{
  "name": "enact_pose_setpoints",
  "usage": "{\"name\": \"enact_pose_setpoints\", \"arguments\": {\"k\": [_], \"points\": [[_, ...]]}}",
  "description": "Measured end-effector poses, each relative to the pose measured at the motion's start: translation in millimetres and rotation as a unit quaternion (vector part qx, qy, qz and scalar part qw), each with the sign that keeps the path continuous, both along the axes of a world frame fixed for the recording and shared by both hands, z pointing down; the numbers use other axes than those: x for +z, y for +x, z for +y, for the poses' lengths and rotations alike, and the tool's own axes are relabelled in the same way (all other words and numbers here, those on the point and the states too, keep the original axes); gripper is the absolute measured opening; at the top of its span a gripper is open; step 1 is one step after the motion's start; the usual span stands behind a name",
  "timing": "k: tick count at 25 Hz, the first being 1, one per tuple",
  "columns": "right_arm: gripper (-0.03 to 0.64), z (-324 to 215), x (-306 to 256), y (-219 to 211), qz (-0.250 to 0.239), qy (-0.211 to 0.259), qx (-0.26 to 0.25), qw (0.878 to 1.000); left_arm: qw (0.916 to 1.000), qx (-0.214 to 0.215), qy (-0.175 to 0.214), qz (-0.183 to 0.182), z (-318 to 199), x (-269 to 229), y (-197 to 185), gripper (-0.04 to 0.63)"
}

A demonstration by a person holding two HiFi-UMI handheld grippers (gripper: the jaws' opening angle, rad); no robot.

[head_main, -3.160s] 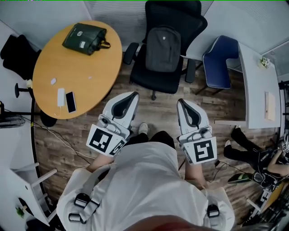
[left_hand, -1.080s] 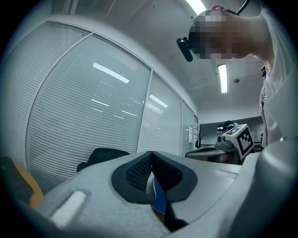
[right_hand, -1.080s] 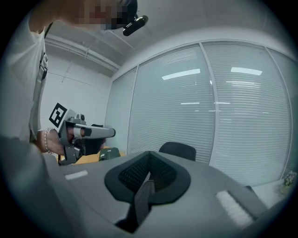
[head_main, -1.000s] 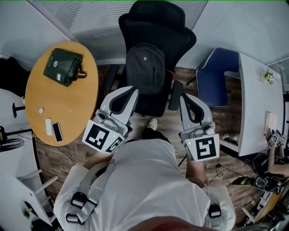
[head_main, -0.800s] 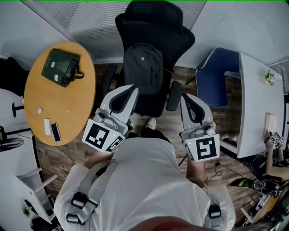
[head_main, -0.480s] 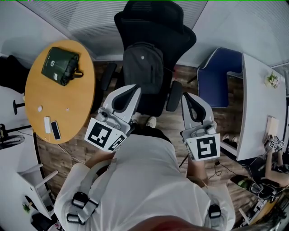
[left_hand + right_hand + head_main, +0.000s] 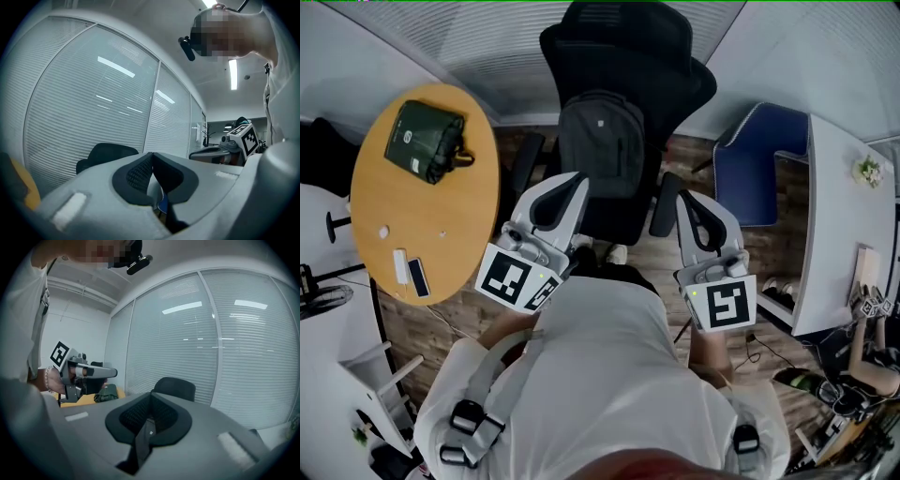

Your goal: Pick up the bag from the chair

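Since the earlier frames we had closed in on the chair. Both tongs had come up near its seat, and the table had slid to the left in the head view.

The left gripper (image 7: 575,178) had its jaws pressed together with nothing between them. The right gripper (image 7: 682,199) was the same, jaws together and empty. Neither touched the bag.

The grey fabric backpack (image 7: 600,141) stood upright on the seat of the black mesh office chair (image 7: 623,47), leaning on the backrest, ahead of and between the two tongs.

To the left was a round orange-brown wooden table (image 7: 431,216) with a dark green handled bag (image 7: 424,141) lying on it. To the right a blue padded chair (image 7: 759,164) stood beside a white desk (image 7: 839,225). Closed pale window blinds (image 7: 84,103) ran behind the chair.
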State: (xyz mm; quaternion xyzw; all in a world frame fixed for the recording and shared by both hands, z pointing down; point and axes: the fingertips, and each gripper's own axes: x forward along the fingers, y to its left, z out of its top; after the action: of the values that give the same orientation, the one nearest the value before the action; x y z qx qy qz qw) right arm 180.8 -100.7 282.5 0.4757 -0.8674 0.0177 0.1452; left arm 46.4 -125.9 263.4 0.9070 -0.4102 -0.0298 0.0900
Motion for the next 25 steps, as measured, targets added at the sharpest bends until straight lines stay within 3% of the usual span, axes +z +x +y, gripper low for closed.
{"name": "enact_pose_setpoints", "arguments": {"k": [6, 14, 25], "points": [[0.003, -27, -8, -36, -0.023, 0.014, 0.007, 1.000, 0.9999, 0.012, -0.008, 0.001, -26, 10, -25, 0.005], [0.004, -49, 10, -67, -0.008, 0.011, 0.014, 1.000, 0.9996, 0.017, -0.019, -0.014, -48, 34, -62, 0.005], [0.040, -72, 78, -82, 0.015, -0.035, 0.013, 0.999, 0.9968, 0.017, -0.068, -0.038, -78, 109, -93, 0.057]]}}
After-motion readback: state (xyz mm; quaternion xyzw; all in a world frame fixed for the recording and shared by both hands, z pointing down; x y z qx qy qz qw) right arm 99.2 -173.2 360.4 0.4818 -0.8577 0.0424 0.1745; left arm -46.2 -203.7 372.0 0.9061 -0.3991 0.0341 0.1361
